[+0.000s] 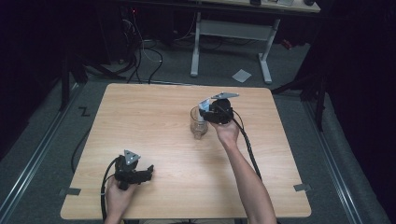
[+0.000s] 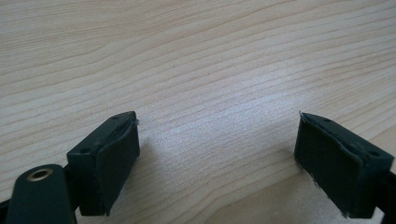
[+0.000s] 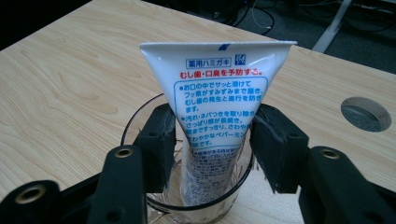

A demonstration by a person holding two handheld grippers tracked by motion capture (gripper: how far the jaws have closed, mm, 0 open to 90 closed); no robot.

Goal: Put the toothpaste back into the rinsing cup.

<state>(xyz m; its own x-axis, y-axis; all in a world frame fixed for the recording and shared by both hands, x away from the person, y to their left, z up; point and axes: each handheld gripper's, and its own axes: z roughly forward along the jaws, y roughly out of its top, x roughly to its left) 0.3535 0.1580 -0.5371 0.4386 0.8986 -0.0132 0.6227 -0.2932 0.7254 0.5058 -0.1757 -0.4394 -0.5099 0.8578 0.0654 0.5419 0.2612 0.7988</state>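
The tube (image 3: 217,116) stands crimp-up in the glass (image 3: 194,205) near the worktop's (image 1: 154,121) middle. The right tool (image 3: 212,140) straddles it, jaws spread; the left pad seems to brush the tube, the right stands clear, so nothing is pinched. The step looks like letting go: best to lift straight up, so no pad drags the tube or tips the glass. The left tool (image 1: 148,173) lies spread and empty near the front edge, with open room all around.
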